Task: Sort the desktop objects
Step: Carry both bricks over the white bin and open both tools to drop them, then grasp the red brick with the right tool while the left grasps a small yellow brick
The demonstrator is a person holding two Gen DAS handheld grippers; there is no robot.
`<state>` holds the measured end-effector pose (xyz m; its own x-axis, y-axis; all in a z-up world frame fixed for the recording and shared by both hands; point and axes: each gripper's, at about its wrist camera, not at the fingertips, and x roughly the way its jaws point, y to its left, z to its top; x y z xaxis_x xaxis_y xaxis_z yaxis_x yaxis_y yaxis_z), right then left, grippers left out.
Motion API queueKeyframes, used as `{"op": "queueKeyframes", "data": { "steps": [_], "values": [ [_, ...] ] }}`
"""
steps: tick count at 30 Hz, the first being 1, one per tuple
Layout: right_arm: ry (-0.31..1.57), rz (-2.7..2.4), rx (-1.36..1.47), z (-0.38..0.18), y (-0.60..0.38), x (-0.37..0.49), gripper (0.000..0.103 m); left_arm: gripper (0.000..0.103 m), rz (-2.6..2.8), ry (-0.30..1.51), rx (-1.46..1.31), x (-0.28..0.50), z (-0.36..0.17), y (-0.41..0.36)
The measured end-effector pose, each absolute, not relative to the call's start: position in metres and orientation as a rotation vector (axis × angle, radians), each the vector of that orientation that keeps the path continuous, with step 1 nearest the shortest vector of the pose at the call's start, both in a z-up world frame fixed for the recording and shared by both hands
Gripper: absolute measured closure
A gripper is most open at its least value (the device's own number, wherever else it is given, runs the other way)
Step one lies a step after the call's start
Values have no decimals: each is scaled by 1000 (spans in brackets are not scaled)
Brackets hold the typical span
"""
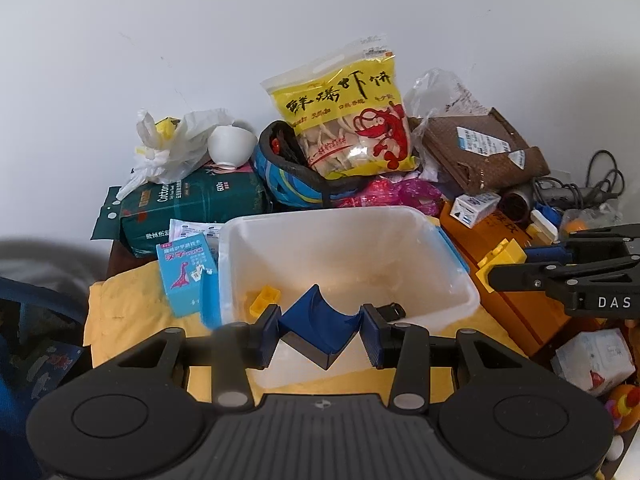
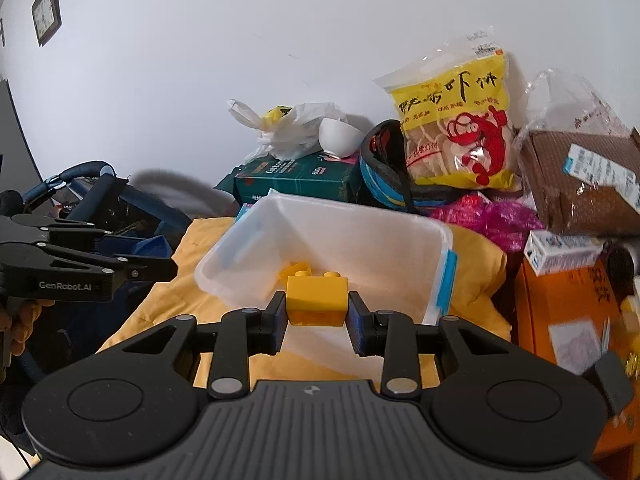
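A clear plastic bin [image 1: 440, 240] [image 2: 400, 232] stands on a yellow cloth [image 1: 132, 312] [image 2: 200, 280]. A small yellow brick [image 1: 264, 299] [image 2: 296, 270] lies inside it. My left gripper [image 1: 320, 330] is shut on a blue curved block [image 1: 320, 320], held over the bin's near rim. My right gripper [image 2: 316, 312] is shut on a yellow brick [image 2: 316, 298], also at the bin's near edge. In the left wrist view the right gripper [image 1: 492, 268] shows at the right with its yellow brick [image 1: 502, 258]. In the right wrist view the left gripper [image 2: 160, 270] shows at the left.
A shrimp cracker bag [image 1: 344, 112] [image 2: 456, 120], a green cotton pack [image 1: 188, 208], a white bowl [image 1: 232, 146], a blue helmet [image 1: 288, 176] and a brown parcel [image 1: 480, 148] crowd the back. A blue card box [image 1: 184, 276] sits left of the bin. An orange box [image 1: 512, 280] [image 2: 568, 312] sits right.
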<state>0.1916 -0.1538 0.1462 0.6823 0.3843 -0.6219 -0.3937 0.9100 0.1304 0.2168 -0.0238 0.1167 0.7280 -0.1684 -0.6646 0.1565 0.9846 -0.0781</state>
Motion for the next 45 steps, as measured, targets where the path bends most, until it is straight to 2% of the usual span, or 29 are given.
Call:
{"op": "queueKeyframes", "data": {
  "steps": [14,27,28,30,31,34,42,45],
  "values": [
    [822,428,-26,153,-151,266,68,57,-191,869,-16,294,119,-23],
    [967,410,-70,128,-139,308,68,56,-175,967,-10,328,100,-22],
    [974,407,-74,126,-138,310,68,56,-172,971,-8,330,98,-23],
    [988,400,-76,122,-138,313,68,47,-154,968,-15,332,96,-22],
    [992,395,-76,121,-138,314,67,40,-141,960,-22,331,95,-22],
    [993,381,-79,117,-139,315,53,39,-136,957,-13,329,92,-20],
    [961,384,-28,113,-148,299,50,39,-161,873,-19,288,87,-10],
    [905,422,-18,114,-147,270,44,39,-186,808,-9,248,81,-7]
  ]
}}
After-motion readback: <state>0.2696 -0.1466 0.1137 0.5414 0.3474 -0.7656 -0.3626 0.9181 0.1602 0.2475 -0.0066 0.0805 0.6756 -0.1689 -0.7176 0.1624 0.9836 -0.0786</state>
